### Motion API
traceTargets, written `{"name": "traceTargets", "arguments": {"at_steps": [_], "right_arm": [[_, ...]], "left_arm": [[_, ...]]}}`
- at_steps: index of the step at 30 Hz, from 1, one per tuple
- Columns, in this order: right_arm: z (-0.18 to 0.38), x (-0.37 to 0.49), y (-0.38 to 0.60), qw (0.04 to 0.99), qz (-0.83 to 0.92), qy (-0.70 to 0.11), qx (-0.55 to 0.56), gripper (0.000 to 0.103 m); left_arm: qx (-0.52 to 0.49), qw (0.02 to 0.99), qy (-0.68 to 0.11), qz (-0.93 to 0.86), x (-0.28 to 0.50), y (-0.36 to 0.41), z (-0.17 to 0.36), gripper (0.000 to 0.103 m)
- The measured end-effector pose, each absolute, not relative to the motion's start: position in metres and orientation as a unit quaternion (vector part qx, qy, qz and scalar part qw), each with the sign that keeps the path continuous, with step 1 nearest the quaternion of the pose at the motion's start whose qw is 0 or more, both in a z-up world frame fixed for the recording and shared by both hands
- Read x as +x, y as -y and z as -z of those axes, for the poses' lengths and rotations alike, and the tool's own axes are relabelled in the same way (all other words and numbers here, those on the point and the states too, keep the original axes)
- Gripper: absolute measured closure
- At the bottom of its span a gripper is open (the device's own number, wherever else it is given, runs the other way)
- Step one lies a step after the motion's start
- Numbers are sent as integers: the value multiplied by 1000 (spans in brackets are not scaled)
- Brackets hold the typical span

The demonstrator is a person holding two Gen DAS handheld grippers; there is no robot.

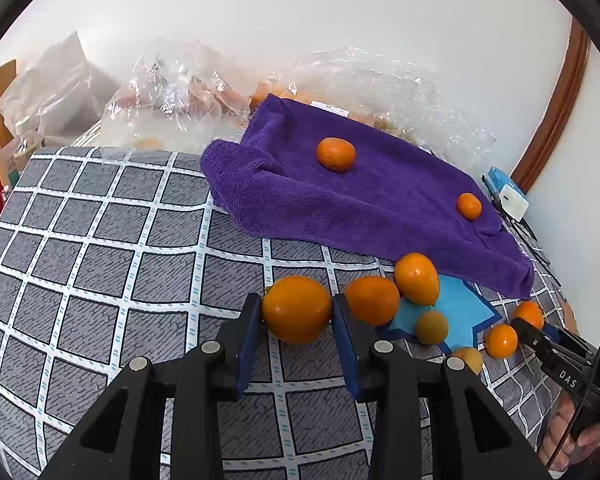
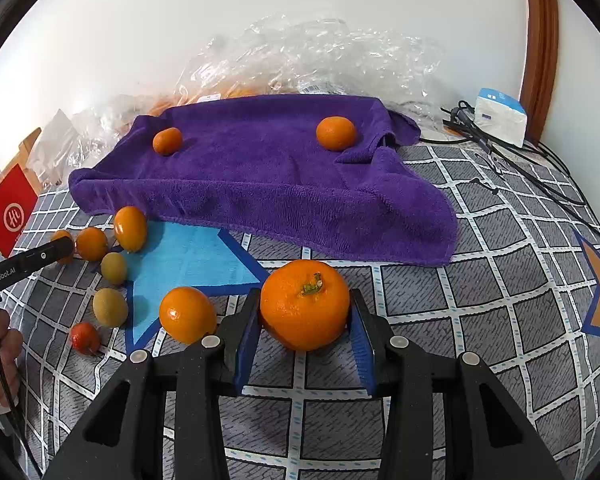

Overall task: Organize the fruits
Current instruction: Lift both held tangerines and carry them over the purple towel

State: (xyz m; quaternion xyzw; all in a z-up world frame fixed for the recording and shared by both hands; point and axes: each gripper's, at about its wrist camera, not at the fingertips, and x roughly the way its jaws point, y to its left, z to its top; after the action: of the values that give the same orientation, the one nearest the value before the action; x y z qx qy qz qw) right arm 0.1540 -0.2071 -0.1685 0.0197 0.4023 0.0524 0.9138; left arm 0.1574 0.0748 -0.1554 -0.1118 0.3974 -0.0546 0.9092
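My left gripper (image 1: 297,312) is shut on an orange fruit (image 1: 296,309) just above the checked cloth. My right gripper (image 2: 305,314) is shut on a larger orange (image 2: 305,309) with a green stem. The purple towel (image 1: 380,200) carries two small oranges, one (image 1: 335,154) at its middle and one (image 1: 469,206) near its right edge; they also show in the right wrist view (image 2: 167,141) (image 2: 336,133). Several loose oranges (image 1: 416,278) and two yellow-green fruits (image 1: 431,327) lie by the towel's front edge. A small red fruit (image 2: 85,337) lies at the left.
The grey checked tablecloth (image 1: 100,248) has a blue star patch (image 2: 192,256). Crumpled clear plastic bags (image 1: 172,96) lie behind the towel. A white charger box (image 2: 500,116) with black cables (image 2: 540,168) sits at the back right. A red box (image 2: 10,208) stands at the left.
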Motion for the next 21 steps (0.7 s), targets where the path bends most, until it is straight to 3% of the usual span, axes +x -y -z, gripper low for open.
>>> {"name": "traceTargets", "arguments": {"at_steps": [21], "right_arm": [[162, 149, 211, 918, -50, -393, 31, 61]], "left_arm": [[-101, 933, -339, 64, 143, -70, 137, 69]]}}
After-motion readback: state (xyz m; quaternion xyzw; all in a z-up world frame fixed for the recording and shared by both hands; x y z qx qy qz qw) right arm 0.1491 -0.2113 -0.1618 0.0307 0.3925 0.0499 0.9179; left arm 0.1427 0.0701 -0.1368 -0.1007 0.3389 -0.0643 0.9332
